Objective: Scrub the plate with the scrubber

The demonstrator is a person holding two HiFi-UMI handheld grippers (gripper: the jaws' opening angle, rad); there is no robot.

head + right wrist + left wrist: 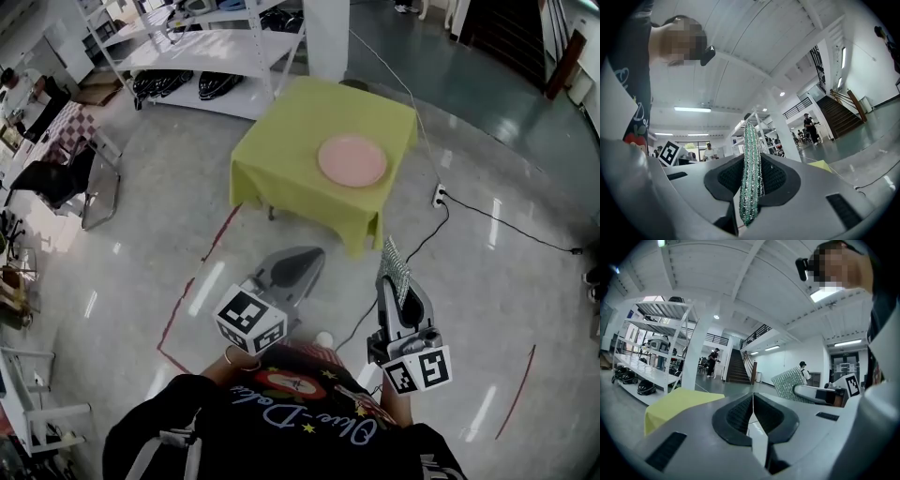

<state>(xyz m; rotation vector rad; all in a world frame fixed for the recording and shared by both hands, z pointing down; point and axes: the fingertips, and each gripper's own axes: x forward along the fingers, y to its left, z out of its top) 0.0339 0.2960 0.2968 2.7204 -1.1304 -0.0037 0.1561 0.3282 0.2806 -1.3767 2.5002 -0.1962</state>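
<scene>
**Step in hand.** This is the approach stage; scrubbing has not begun. The plate point(352, 160) lies flat and face up on the green-covered tabletop point(274, 155), toward its right half in the head view. It is well apart from both tools, with open floor point(141, 272) between the person and the tabletop. Nothing touches the plate.

**Left tool** point(753, 416). Its jaws stand closed on each other with nothing between them, as the left gripper view shows. It is held about level and aimed toward the tabletop.

**Right tool** point(751, 183). It is clamped on the scrubber point(751, 164), a glittery green-silver pad, with both dark pads pressing its flat faces.

**Orientation of the scrubber.** It is carried on edge. The thin edge faces the right gripper camera and the broad faces are turned to either side. In the head view it projects beyond the tool's tips and points toward the tabletop. I judge its long axis to run roughly along the tool's own line, near level.

**Next move, as judged.**
- The distance to the tabletop has to be closed.
- The right tool then has to come over the plate and tip downward, so that the free end or a broad face of the scrubber meets the plate surface.
- The plate sits loose on the cloth. The empty left tool would probably need to steady its rim, or the plate may slide under the strokes.
</scene>
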